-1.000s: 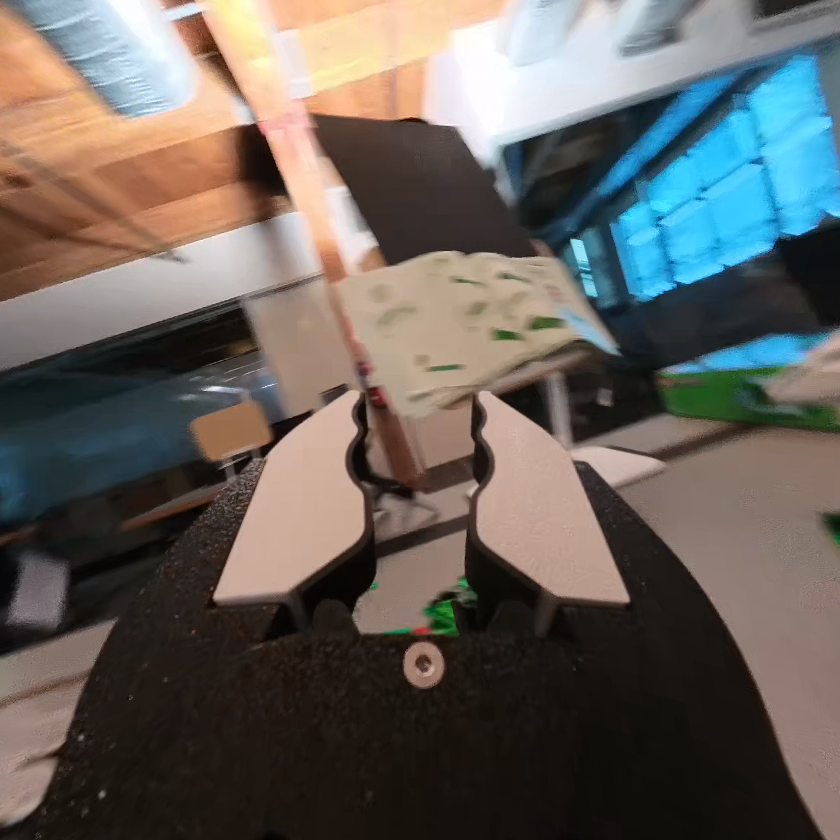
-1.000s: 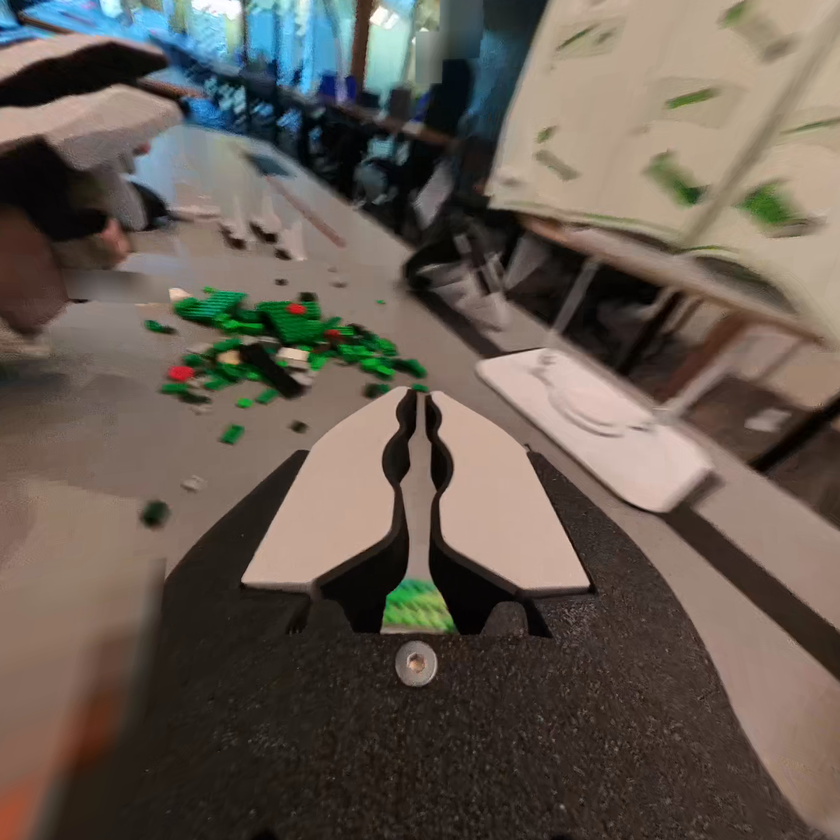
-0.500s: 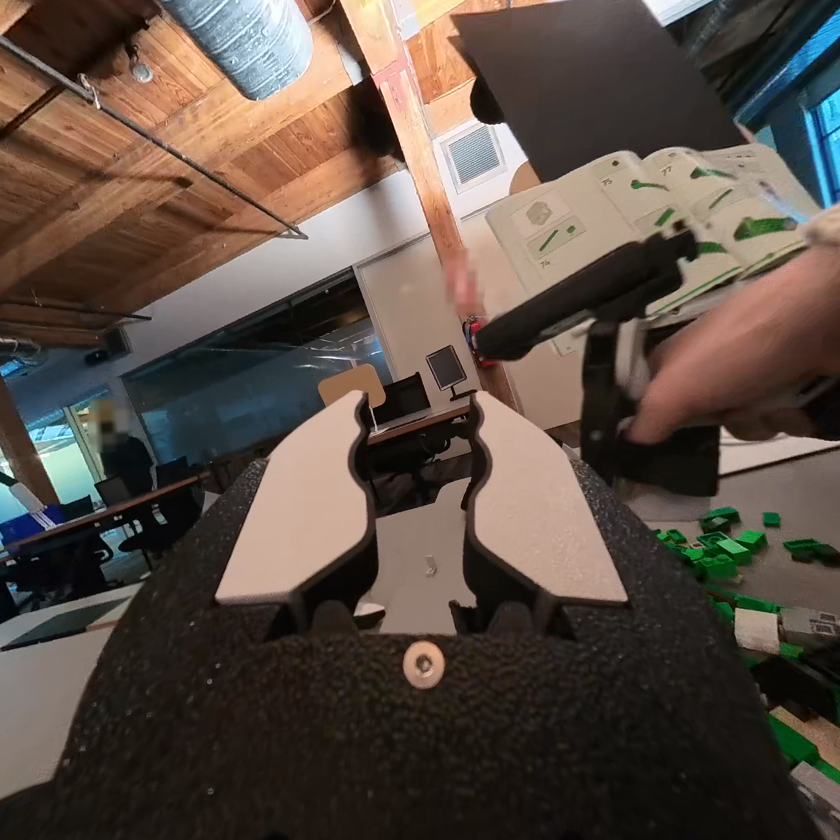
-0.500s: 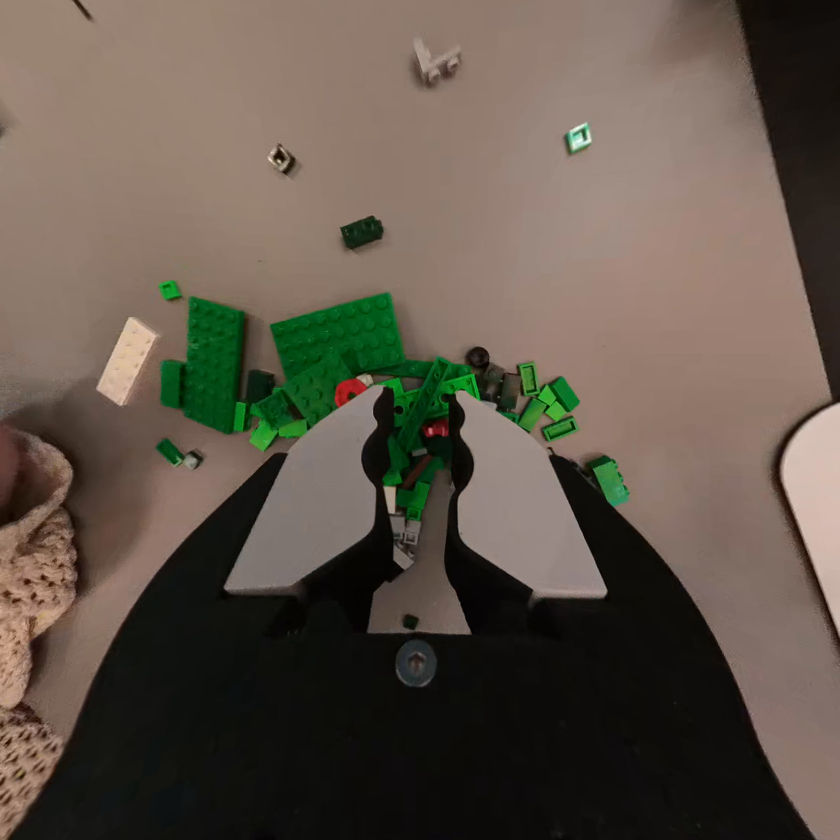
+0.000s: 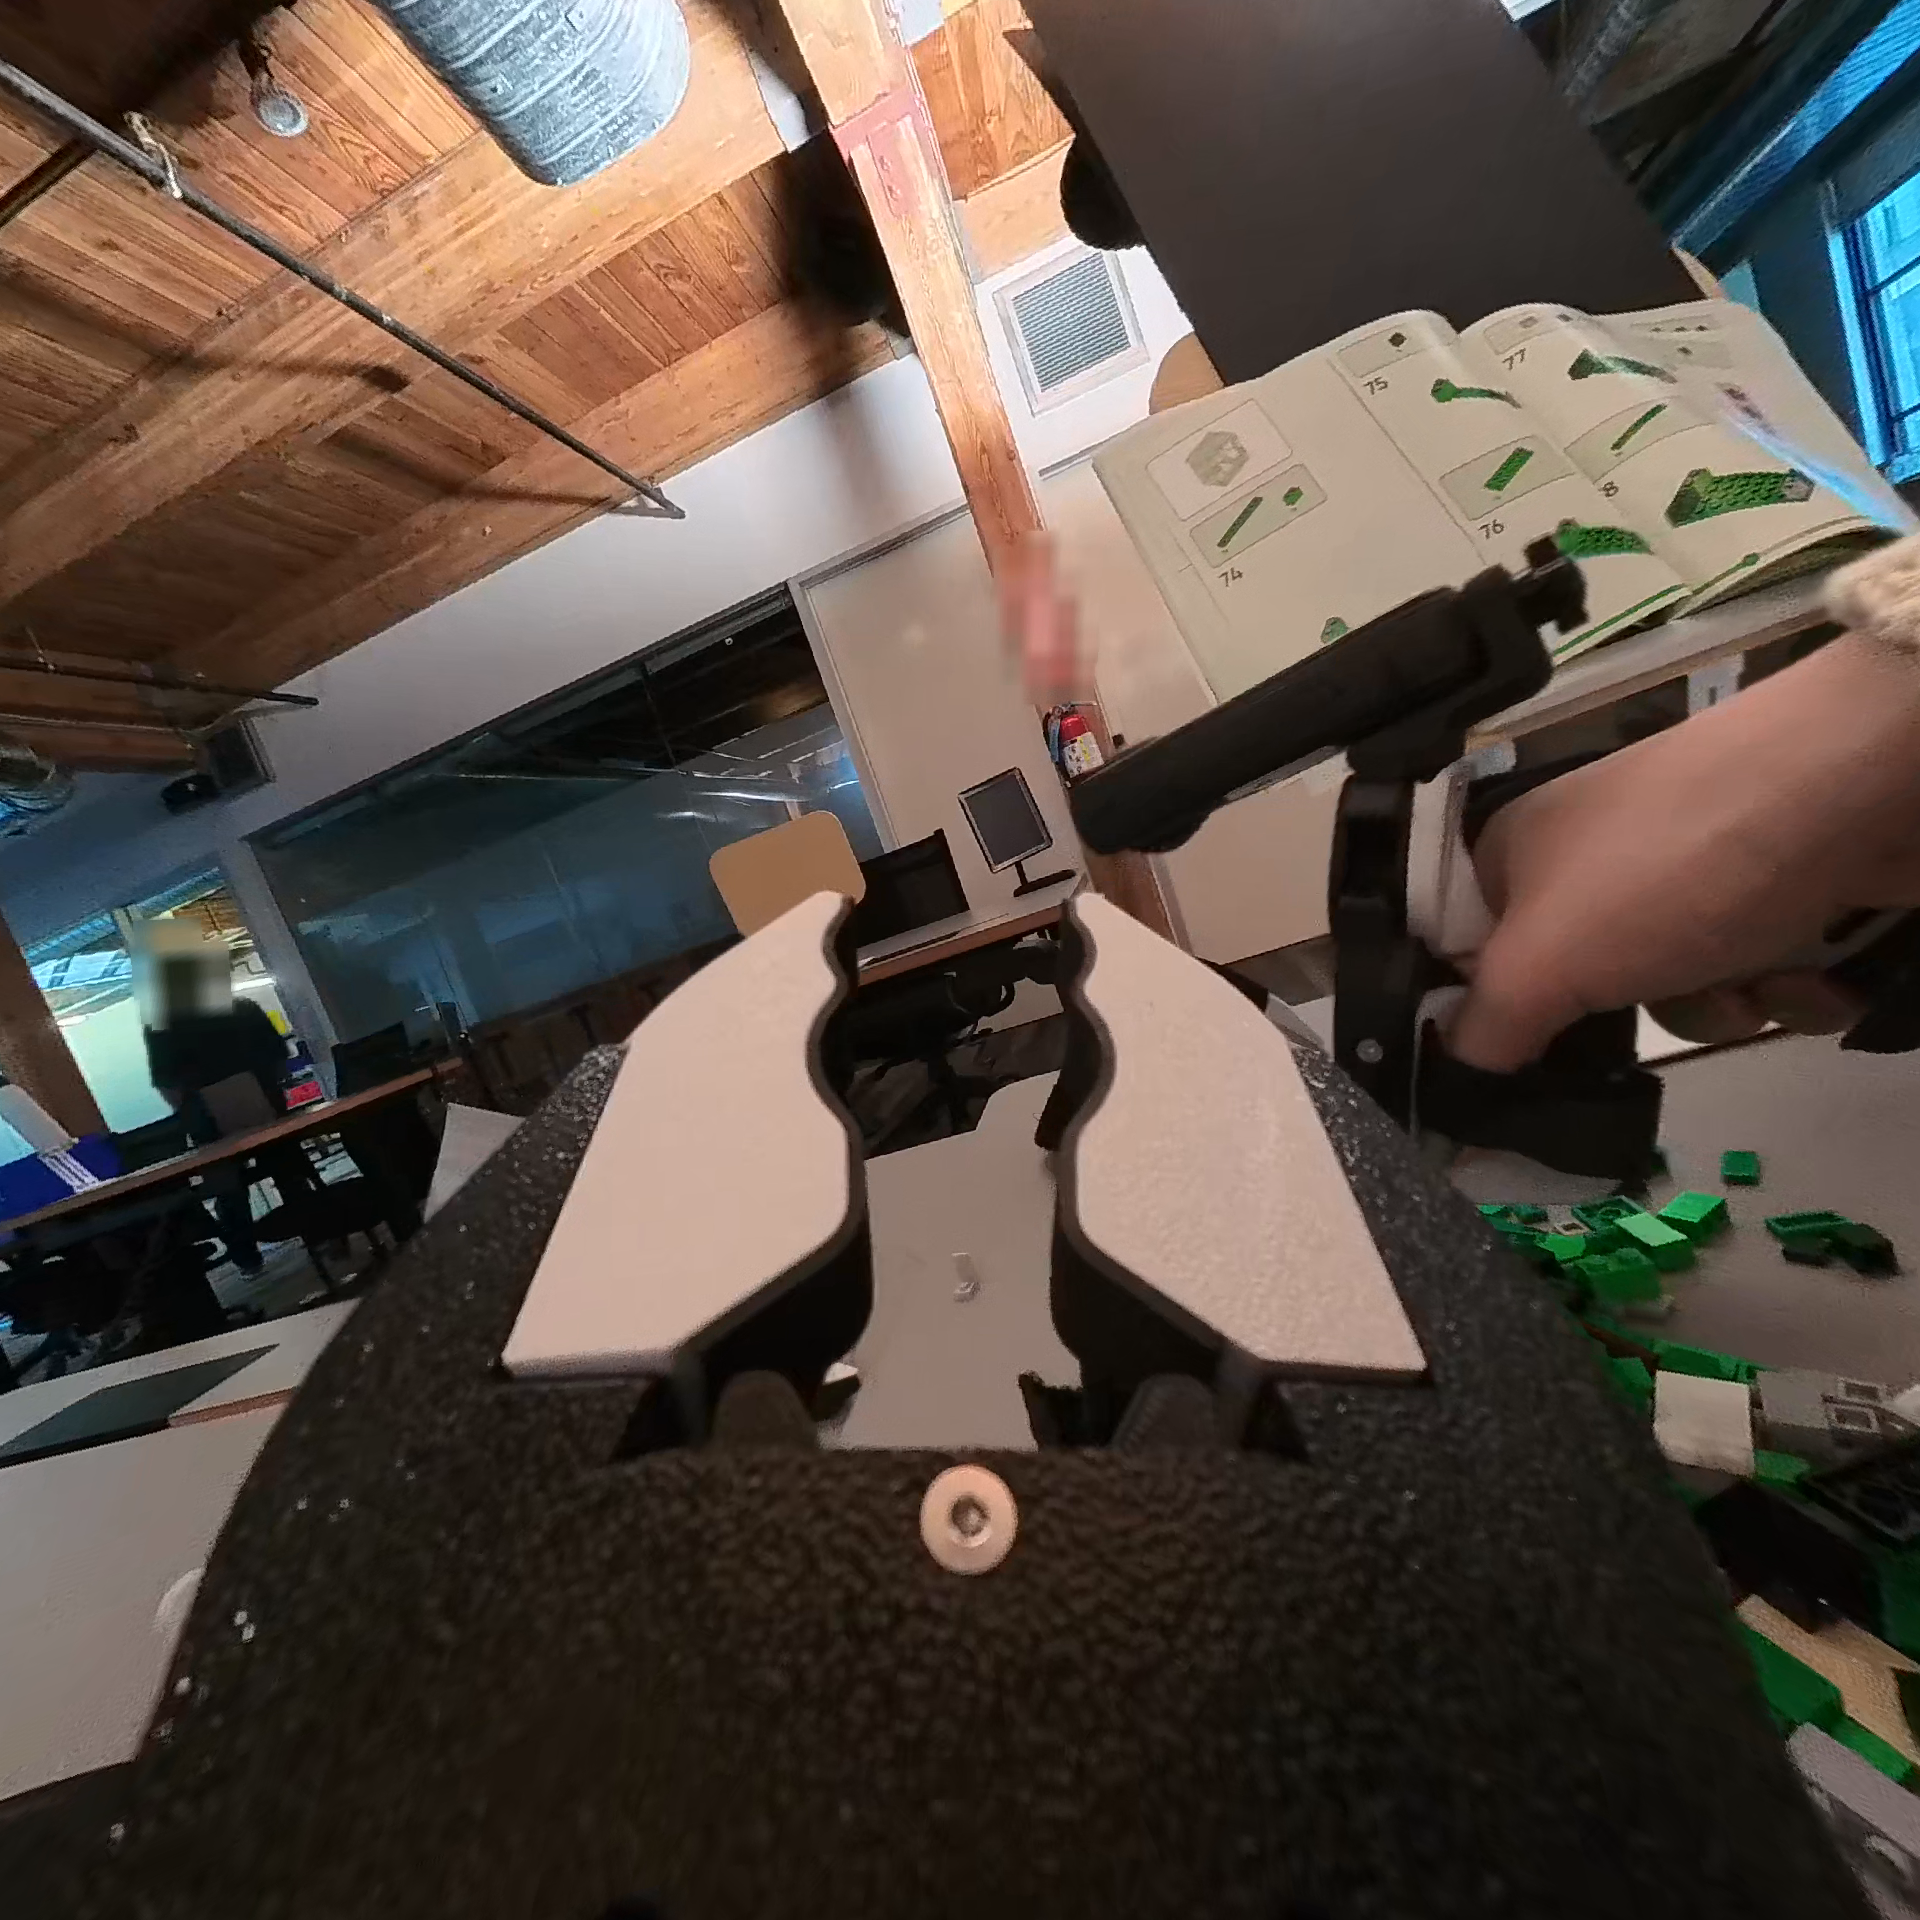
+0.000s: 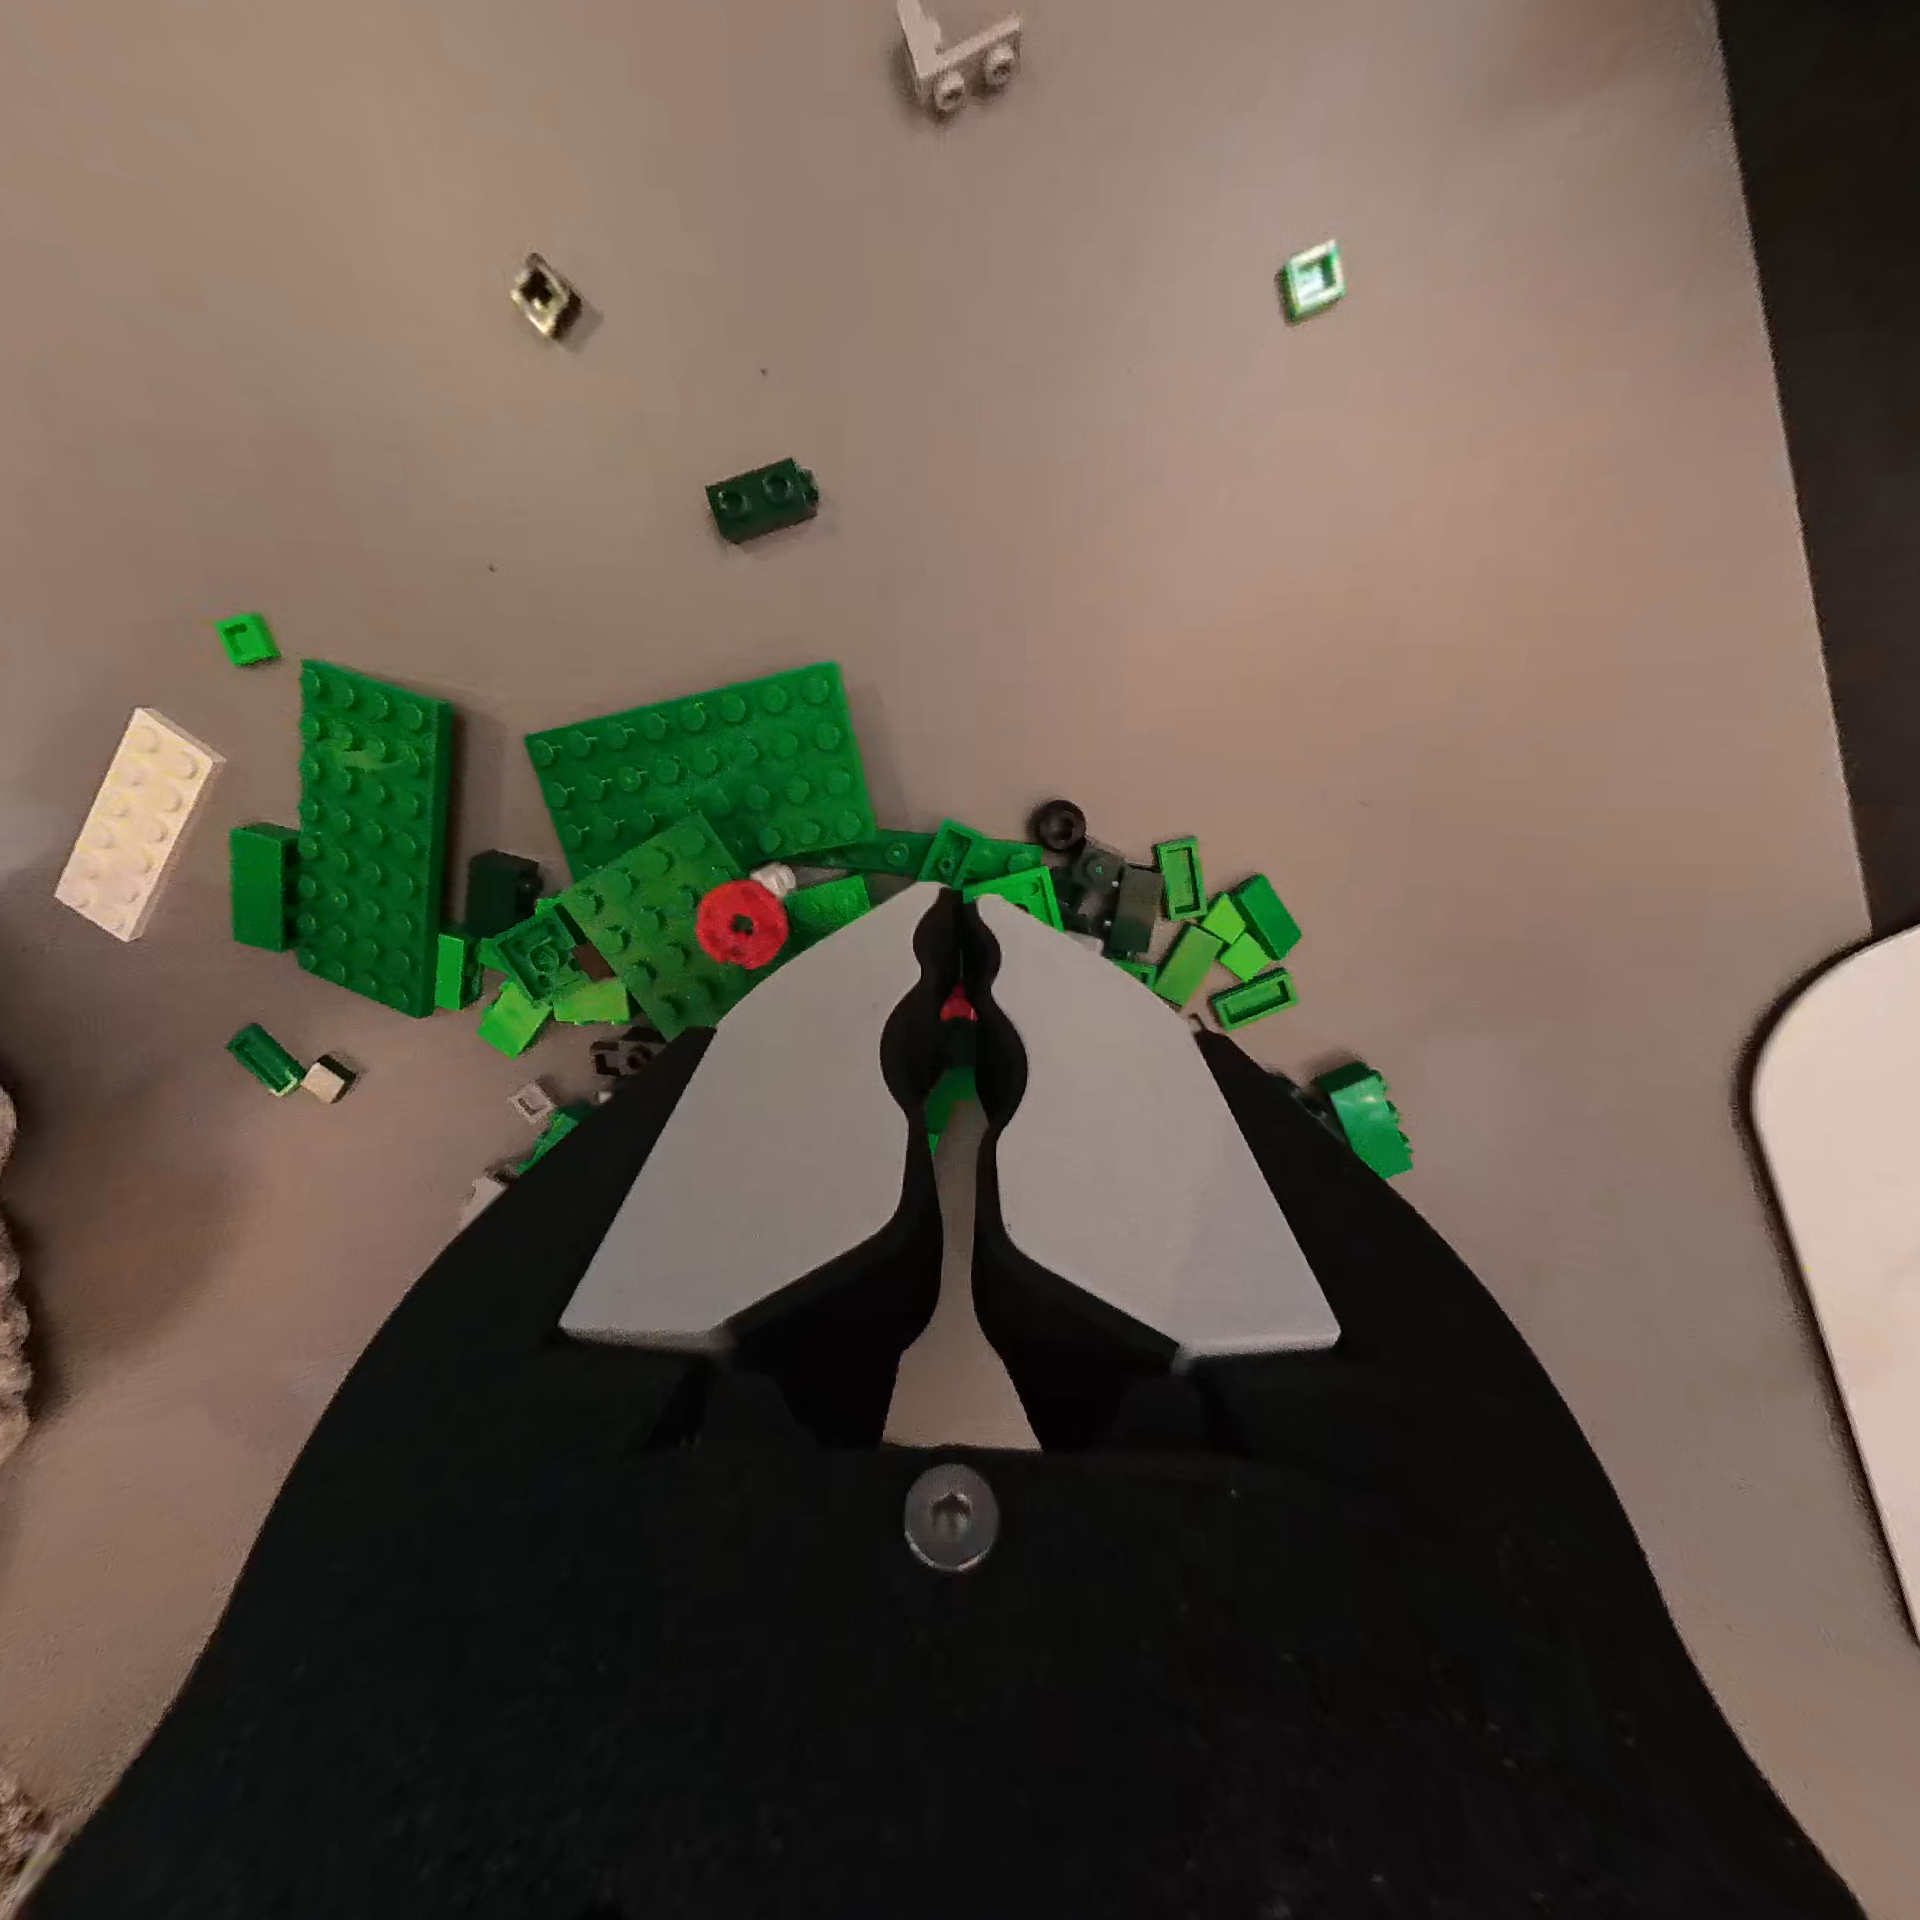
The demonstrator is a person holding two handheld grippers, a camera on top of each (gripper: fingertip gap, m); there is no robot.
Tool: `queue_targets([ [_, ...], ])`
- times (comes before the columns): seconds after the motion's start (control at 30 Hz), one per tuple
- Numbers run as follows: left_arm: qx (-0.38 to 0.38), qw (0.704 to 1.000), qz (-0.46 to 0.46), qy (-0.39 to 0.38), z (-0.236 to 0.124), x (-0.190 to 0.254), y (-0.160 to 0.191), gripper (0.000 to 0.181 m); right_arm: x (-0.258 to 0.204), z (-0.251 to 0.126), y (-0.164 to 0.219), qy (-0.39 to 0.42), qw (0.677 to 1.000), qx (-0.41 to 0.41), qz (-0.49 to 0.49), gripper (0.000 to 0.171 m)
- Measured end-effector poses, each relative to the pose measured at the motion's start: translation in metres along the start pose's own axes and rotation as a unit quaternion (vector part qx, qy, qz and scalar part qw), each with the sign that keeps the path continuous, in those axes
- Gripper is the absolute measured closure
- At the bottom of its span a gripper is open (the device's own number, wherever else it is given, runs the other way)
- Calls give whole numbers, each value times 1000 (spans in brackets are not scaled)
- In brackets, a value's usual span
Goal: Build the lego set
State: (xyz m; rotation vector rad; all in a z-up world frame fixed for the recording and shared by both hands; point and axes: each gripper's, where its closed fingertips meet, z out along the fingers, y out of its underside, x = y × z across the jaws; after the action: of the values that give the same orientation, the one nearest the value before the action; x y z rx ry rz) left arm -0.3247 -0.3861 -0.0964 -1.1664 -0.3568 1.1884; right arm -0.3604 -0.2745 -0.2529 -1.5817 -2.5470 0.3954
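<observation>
A pile of green lego pieces (image 6: 707, 790) lies on the grey table (image 6: 1247, 582), with a red round piece (image 6: 740, 925) on it. My right gripper (image 6: 957, 906) points straight down into the pile. Its jaws are closed to a narrow slit, where a thin green piece (image 6: 951, 1091) and a bit of red show, gripped between them. My left gripper (image 5: 961, 920) is open and empty, held low and pointing out over the table edge into the room. The left wrist view also shows a hand holding the right gripper's body (image 5: 1455, 997) over the pile (image 5: 1621, 1247).
A white brick (image 6: 135, 821), a dark green brick (image 6: 762, 501), a grey bracket (image 6: 961, 57) and small tiles lie scattered beyond the pile. A white stand base (image 6: 1860, 1247) is at the right, bearing the open instruction booklet (image 5: 1455, 488). A knitted sleeve is at the left edge. The tips of one gripper are about 20 centimeters away from the tips of the other. The dark green brick (image 6: 762, 501) lies around 7 centimeters away from my right fingertips.
My right gripper swung from level to straight down over the pile, opened partway, then dropped lower and closed on a thin green piece. My left gripper settled and stayed open.
</observation>
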Motion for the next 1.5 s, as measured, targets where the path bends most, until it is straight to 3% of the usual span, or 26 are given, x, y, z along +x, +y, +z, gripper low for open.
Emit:
queue_targets([
  [0.07, -2, 1000, -4, 2, 1, 1, 2, 145, 2, -1, 2, 0, 1000, 9, -5, 171],
  [0.23, -6, 1000, 1, 8, 1, 4, 3, 146, -5, 4, 3, -30, 999, 12, 13, 153],
  [0.47, -11, 1000, -1, 14, 2, 6, 5, 149, -4, 4, 2, -9, 1000, 16, -12, 163],
  [0.57, -17, 999, -10, 28, 2, 11, 7, 150, -8, -19, -6, -23, 995, 81, -44, 164],
  [0.67, -31, 995, -38, 84, 4, 33, 9, 148, -17, -64, -9, -66, 974, 198, -89, 164],
  [0.77, -31, 964, -137, 226, -2, 83, -3, 139, -35, -124, 11, -145, 921, 336, -134, 164],
  [0.83, -34, 914, -239, 325, -13, 117, -21, 125, -51, -164, 42, -213, 869, 412, -171, 164],
  [0.9, -37, 867, -311, 387, -22, 142, -41, 124, -58, -192, 76, -248, 830, 463, -190, 164],
  [1.07, -28, 790, -345, 506, -48, 211, -87, 133, -58, -223, 149, -250, 788, 524, -207, 164],
  [1.27, -42, 756, -326, 567, -70, 280, -111, 157, -49, -233, 207, -223, 780, 550, -201, 164],
  [1.33, -26, 758, -301, 578, -76, 294, -119, 172, -45, -232, 221, -215, 780, 553, -200, 164],
  [1.5, -90, 767, -271, 575, -77, 321, -106, 174, -21, -224, 245, -175, 780, 576, -170, 161],
])
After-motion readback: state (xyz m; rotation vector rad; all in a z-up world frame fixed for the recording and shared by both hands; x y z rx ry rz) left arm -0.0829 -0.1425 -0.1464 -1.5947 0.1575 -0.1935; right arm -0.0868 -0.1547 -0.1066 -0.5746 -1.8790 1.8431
